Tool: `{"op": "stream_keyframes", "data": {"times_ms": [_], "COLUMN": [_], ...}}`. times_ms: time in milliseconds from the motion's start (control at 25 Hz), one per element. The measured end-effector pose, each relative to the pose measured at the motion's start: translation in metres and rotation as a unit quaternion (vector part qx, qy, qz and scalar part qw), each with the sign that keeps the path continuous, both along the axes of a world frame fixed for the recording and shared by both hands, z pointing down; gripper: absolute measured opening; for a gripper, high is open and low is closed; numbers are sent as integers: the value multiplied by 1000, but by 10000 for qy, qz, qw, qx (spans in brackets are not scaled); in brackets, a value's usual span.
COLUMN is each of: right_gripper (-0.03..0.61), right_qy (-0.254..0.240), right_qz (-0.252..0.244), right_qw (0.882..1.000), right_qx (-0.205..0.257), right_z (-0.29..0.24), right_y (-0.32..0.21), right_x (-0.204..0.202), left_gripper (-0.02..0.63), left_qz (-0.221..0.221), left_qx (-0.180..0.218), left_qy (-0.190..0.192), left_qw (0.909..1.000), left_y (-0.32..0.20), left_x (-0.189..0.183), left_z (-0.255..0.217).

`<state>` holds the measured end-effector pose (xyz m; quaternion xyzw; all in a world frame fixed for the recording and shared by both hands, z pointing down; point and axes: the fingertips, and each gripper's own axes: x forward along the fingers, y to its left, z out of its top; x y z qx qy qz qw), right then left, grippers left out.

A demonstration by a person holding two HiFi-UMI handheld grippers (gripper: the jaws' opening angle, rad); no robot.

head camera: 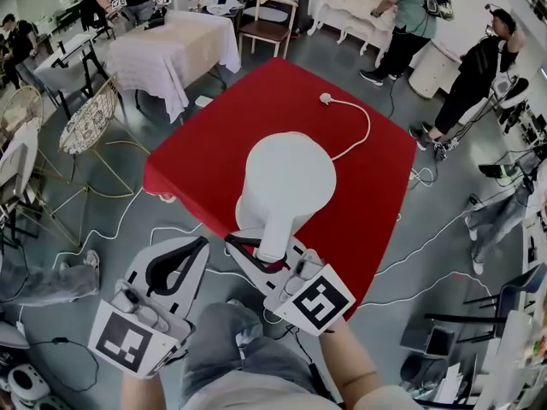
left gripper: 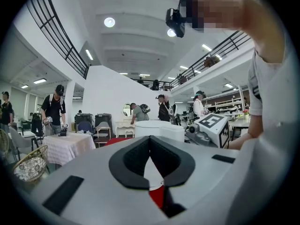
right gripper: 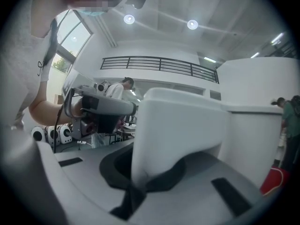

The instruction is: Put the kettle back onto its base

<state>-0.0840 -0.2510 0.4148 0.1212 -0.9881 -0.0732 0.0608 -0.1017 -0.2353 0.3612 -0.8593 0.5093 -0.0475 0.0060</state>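
Observation:
The white kettle (head camera: 285, 182) hangs over the red table (head camera: 209, 156), seen from above in the head view. My right gripper (head camera: 272, 253) is shut on its handle (head camera: 275, 233) at the table's near edge. In the right gripper view the handle (right gripper: 176, 135) fills the space between the jaws, with the kettle body (right gripper: 262, 107) to the right. A white cord with a plug (head camera: 326, 98) runs across the cloth and under the kettle; the base is hidden. My left gripper (head camera: 192, 253) is lower left, off the table, shut and empty. The left gripper view shows the kettle's lid (left gripper: 157, 127) ahead of the left gripper (left gripper: 150, 139).
A table with a white cloth (head camera: 171, 45) and a wicker chair (head camera: 90, 118) stand at the back left, a wooden chair (head camera: 269, 20) behind. People stand at the back right (head camera: 474, 79). Cables (head camera: 427, 233) lie across the floor around the red table.

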Motion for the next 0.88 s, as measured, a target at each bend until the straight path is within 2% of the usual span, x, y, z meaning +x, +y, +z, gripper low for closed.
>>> {"op": "stream_keyframes", "data": {"times_ms": [200, 440, 880], "right_gripper": [8, 8, 14], "right_qy": [73, 88, 177], "right_qz": [-65, -127, -313], "right_qw": [9999, 9998, 9989], "right_qx": [33, -133, -288], "right_z": [7, 16, 21], "right_y": [-6, -15, -14], "right_x": [-6, -10, -9], "left_gripper": [11, 11, 11], "left_qz": [-118, -163, -29], "left_qx": [-9, -74, -202], "left_qy": [34, 15, 61], "left_qw": [9999, 9998, 9998], "left_y": [-4, -8, -13], "left_x": [-8, -10, 1], "left_z": [3, 7, 1]}}
